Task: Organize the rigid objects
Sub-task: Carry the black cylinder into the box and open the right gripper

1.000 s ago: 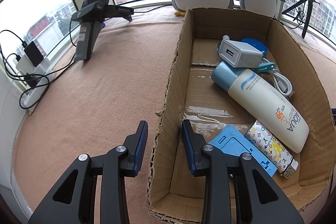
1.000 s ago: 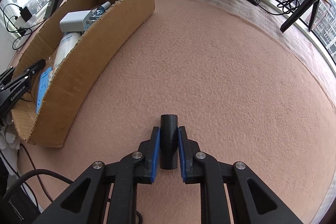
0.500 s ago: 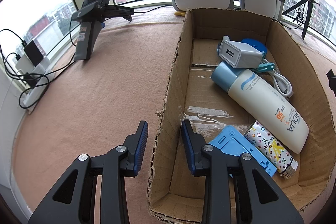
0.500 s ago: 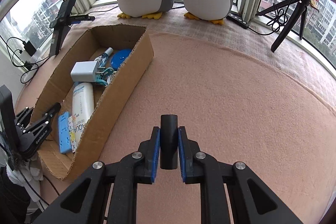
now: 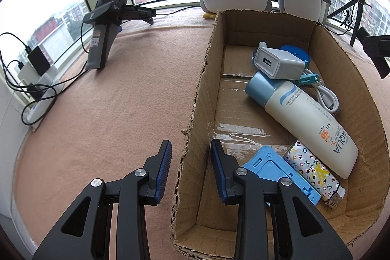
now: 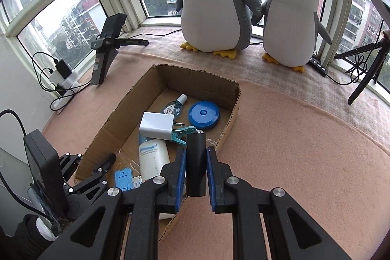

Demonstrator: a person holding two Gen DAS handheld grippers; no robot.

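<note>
Right gripper (image 6: 196,174) pinches an upright black cylinder (image 6: 195,163) between its blue pads, above the near right wall of the cardboard box (image 6: 232,118). Left gripper (image 5: 190,163) is spread, its 2 fingers straddling the box's left wall (image 5: 195,138). Inside the box lie a white USB charger (image 5: 277,63), a sunscreen bottle (image 5: 309,123), a blue round lid (image 6: 203,115) and a patterned lighter (image 5: 315,173). The box rests on the pink surface (image 5: 121,113).

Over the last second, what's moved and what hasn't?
The right gripper, shut on the black tube, has lifted and swung left from the carpet to above the cardboard box. The left gripper stayed open astride the box's wall; the contents are unmoved.
</note>
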